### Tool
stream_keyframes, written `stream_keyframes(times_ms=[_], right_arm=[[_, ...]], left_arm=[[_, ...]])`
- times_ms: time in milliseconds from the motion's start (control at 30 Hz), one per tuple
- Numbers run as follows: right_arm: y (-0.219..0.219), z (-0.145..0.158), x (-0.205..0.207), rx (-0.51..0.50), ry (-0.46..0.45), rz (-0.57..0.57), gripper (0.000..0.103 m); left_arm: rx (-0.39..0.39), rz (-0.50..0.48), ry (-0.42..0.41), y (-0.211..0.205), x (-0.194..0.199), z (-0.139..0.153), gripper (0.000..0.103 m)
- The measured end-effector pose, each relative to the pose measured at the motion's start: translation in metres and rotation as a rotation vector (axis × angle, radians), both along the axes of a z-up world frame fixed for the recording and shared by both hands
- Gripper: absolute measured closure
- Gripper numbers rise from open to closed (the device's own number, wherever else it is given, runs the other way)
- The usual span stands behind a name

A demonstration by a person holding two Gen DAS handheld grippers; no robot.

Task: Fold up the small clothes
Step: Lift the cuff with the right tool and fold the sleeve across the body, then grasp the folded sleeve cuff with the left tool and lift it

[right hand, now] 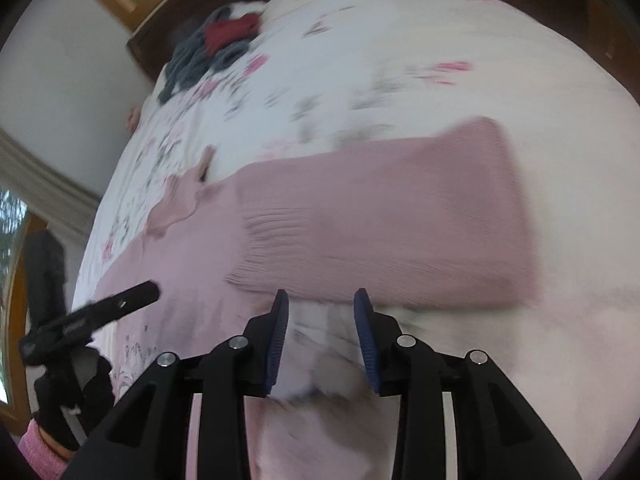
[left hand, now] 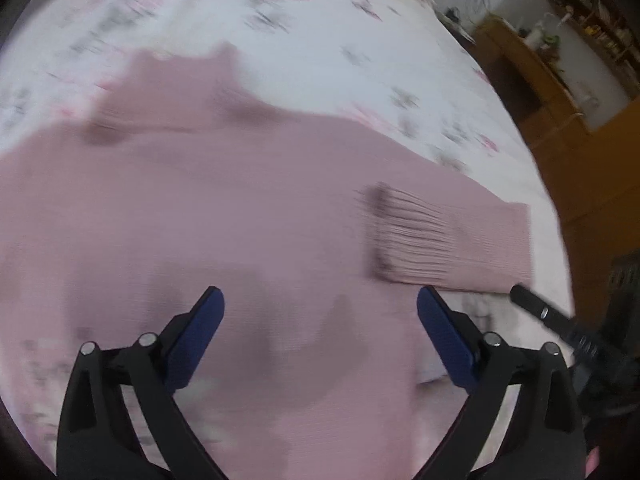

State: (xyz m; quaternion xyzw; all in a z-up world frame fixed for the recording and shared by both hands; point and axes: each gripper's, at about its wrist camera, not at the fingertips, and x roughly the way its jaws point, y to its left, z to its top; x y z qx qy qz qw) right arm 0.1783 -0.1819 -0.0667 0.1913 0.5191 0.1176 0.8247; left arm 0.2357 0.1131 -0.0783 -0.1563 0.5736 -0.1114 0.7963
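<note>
- Left tool, nearest, jaws spread wide, empty, above the pink knit sweater.
- Right tool part-spread, empty, sweater hem at its 12 o'clock.
- Sweater lies flat on the floral bed; soft, light, probably stretchy; pinch the ribbed cuff.

Pink garment: blurred by motion, lower part cut off.
Clothes pile: smeared; separate pieces cannot be told.
</note>
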Motion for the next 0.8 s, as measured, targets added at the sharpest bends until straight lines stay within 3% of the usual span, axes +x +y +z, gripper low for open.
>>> stream_keyframes(times_ms=[100, 200, 267, 367, 433, 467, 533, 800], right_arm=[[-0.023, -0.003, -0.016, 0.001, -0.002, -0.041, 0.068], [-0.035, -0.005, -0.027, -0.006, -0.008, -0.064, 0.068], [-0.04, -0.006, -0.031, -0.01, -0.012, -0.072, 0.068], [-0.042, -0.008, -0.037, -0.011, -0.019, -0.075, 0.068], [-0.042, -0.011, -0.039, -0.031, -0.017, -0.077, 0.068], [-0.043, -0.012, -0.04, -0.038, -0.013, -0.077, 0.068], [-0.043, -0.014, -0.041, -0.044, -0.009, -0.078, 0.068], [-0.038, -0.011, -0.039, -0.034, -0.013, -0.085, 0.068]], left_arm=[[-0.081, -0.025, 0.072, -0.025, 0.013, -0.017, 0.011], [-0.158, -0.027, 0.131, -0.042, 0.026, -0.033, 0.03], [-0.195, -0.007, 0.174, -0.048, 0.034, -0.044, 0.035], [-0.223, -0.001, 0.2, -0.055, 0.042, -0.054, 0.06], [-0.221, 0.007, 0.188, -0.059, 0.043, -0.054, 0.088], [-0.221, 0.013, 0.177, -0.057, 0.044, -0.05, 0.093], [-0.22, 0.026, 0.146, -0.054, 0.044, -0.042, 0.097], [-0.178, 0.056, -0.057, -0.016, 0.019, 0.014, 0.098]])
